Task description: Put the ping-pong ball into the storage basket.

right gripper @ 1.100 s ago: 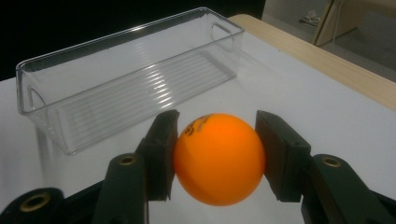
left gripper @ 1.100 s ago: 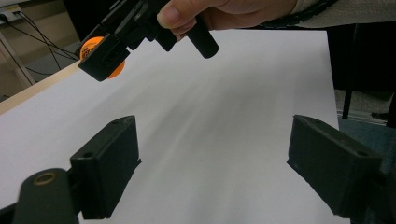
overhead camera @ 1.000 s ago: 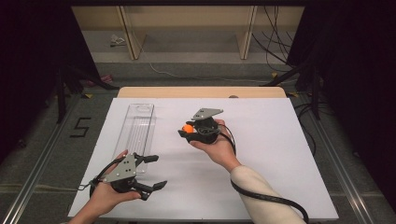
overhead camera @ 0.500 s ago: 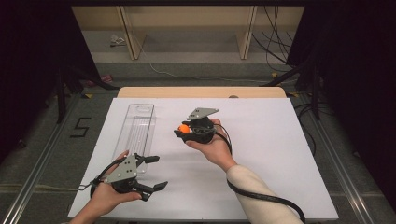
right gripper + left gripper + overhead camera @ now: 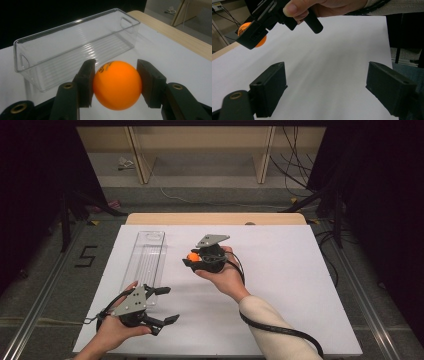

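1. We hold the ball (image 5: 117, 85) in our right gripper (image 5: 196, 258), its two jaws pinching it from either side. In the right gripper view the pads press the ball's flanks near its widest part, which we judge is why it sits firm and does not slip.

2. The ball is up off the table (image 5: 300, 270), at mid-table and just right of the bin (image 5: 145, 265). In the high view it shows as an orange dot at the gripper's left end, so the jaws point toward the bin.

3. The bin is clear, long and narrow, and lies lengthwise away from us on the left half of the table. It looks empty. In the right gripper view its open top lies just beyond the ball, which suggests we are carrying the ball there to drop it in.

4. Our left gripper (image 5: 162, 305) rests low at the table's near edge, just at the bin's near end. Its jaws are spread wide with nothing between them; in the left gripper view we see bare table in the gap. We judge it is parked there to stay clear of the right hand (image 5: 225, 277).

5. What is left, as we read it: bring the ball over the bin's rim, then let the jaws part. The walls are narrow, so the ball should be well centred first, or it may bounce off the rim.
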{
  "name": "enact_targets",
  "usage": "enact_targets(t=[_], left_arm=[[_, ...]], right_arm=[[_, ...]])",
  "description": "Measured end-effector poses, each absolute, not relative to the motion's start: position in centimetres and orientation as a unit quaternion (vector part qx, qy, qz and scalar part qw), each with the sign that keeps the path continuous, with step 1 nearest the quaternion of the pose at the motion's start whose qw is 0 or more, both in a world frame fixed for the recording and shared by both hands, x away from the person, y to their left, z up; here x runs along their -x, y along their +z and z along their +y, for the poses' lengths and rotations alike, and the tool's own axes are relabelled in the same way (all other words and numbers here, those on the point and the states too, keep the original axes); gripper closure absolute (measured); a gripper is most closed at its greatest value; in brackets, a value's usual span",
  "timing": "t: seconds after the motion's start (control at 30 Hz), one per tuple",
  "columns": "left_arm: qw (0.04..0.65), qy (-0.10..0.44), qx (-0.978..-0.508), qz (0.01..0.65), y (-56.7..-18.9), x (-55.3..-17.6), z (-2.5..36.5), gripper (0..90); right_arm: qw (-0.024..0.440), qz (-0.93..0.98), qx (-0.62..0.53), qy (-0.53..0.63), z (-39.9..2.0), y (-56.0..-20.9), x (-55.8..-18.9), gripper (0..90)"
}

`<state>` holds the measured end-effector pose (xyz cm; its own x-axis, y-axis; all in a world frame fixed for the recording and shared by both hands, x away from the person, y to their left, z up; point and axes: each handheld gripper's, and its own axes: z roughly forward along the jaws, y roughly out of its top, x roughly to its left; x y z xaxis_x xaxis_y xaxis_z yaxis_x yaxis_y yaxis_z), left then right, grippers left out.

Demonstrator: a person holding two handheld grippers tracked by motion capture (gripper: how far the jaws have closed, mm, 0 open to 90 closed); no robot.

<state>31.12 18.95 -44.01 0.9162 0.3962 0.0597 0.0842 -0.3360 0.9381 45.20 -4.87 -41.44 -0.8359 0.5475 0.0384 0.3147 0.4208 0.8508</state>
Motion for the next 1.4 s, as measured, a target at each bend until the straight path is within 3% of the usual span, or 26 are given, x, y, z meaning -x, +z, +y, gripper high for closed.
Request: enact_targets(t=[1.4], left_arm=[[0.556, 0.137, -0.806, 0.148, -44.1, -31.1, 18.9, 15.8]], right_arm=[[0.124, 0.842, -0.246, 0.465, -3.1, -40.8, -45.6, 51.4]])
